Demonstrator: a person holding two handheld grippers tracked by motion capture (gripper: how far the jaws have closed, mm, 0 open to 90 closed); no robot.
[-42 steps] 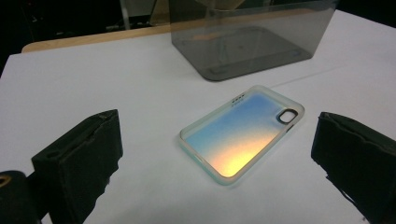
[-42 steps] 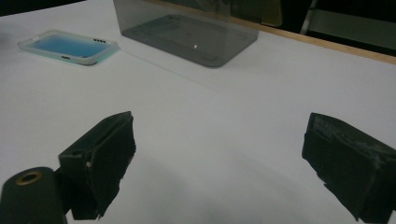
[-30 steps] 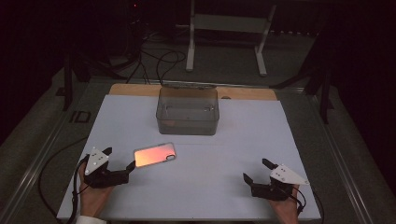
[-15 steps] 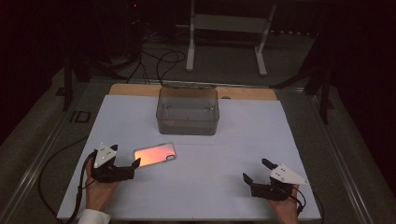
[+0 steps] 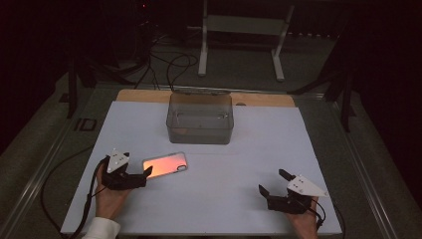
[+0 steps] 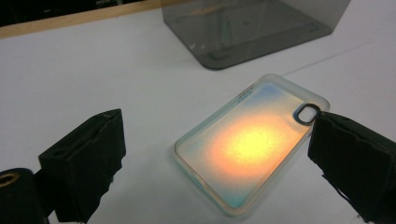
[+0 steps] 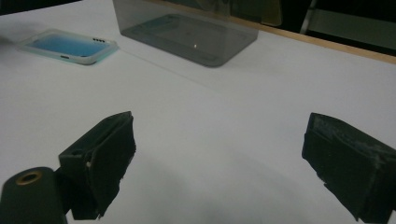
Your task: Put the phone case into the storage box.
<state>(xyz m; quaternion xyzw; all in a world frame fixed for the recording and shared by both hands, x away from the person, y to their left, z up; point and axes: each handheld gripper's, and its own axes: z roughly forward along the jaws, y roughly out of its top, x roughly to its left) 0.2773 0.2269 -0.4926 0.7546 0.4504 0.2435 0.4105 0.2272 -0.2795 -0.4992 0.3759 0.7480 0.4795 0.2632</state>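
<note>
Your left claw (image 5: 130, 175) stands wide open at the near end of the translucent, orange-glowing phone case (image 5: 164, 165), gripping nothing; in the left gripper view one jaw meets the case's camera-hole corner, the other stands clear. The case lies flat on the white bench (image 5: 249, 149), near the smoked clear plastic box (image 5: 200, 118). Your right claw (image 5: 272, 183) rests well apart, wide open and empty.
</note>
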